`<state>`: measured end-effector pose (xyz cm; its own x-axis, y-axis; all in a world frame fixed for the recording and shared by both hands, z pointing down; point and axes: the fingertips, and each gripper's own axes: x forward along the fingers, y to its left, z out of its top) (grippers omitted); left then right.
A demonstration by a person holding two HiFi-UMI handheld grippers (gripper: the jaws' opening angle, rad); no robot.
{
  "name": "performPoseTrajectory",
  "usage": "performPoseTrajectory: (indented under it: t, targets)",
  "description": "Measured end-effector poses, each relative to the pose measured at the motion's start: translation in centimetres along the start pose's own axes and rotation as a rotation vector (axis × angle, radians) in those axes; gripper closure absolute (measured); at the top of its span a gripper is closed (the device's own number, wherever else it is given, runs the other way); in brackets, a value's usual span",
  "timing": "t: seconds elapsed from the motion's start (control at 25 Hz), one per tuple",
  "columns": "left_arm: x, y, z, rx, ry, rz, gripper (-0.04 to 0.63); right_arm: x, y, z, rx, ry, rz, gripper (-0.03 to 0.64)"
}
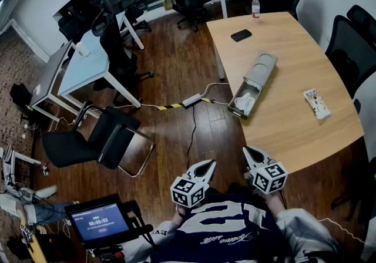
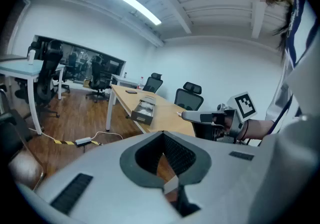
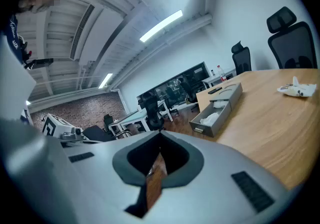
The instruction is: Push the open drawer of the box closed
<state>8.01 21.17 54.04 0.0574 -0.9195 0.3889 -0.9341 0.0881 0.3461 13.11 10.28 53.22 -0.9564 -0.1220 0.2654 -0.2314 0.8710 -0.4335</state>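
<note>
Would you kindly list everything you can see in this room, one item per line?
table: one, light wood, right of the head view
box: one, grey, on the table near its floor-side edge
drawer: one, grey, pulled open from the box, white crumpled material inside
phone: one, black, far part of the table
bottle: one, clear with red, far end of the table
packet: one, white, right part of the table
chairs: at least five, black, around the room
power strip: one, white, on the floor
desk: one, pale, left
screen: one, lit, bottom left
left tongs: grey, shut, empty
right tongs: grey, shut, empty
</note>
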Motion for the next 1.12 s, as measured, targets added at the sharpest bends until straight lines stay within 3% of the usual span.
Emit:
performPoseTrajectory:
  t: [0.28, 0.48, 0.8, 1.12]
  targets:
    - [2.9, 4.6, 2.0, -0.051, 0.021, 0.057, 0.594, 3.5, -4.0, -0.1, 0.054, 0.040, -0.015, 0.620]
    - [5.9, 6.5, 2.3, -0.069, 0.083, 0.017, 0.594, 6.0, -5.4, -0.6, 0.075, 0.068, -0.029, 0.620]
    - [13.3, 11.1, 6.7, 0.022, 0.163, -0.180, 0.595, 11.4, -9.4, 0.1, 0.125, 0.064, -0.193, 0.620]
    - [19.8, 14.8, 10.4, 0.151, 0.270, -0.439, 0.595, 14.9, -13.6, 0.7, 0.219, 0.037, -0.446, 0.620]
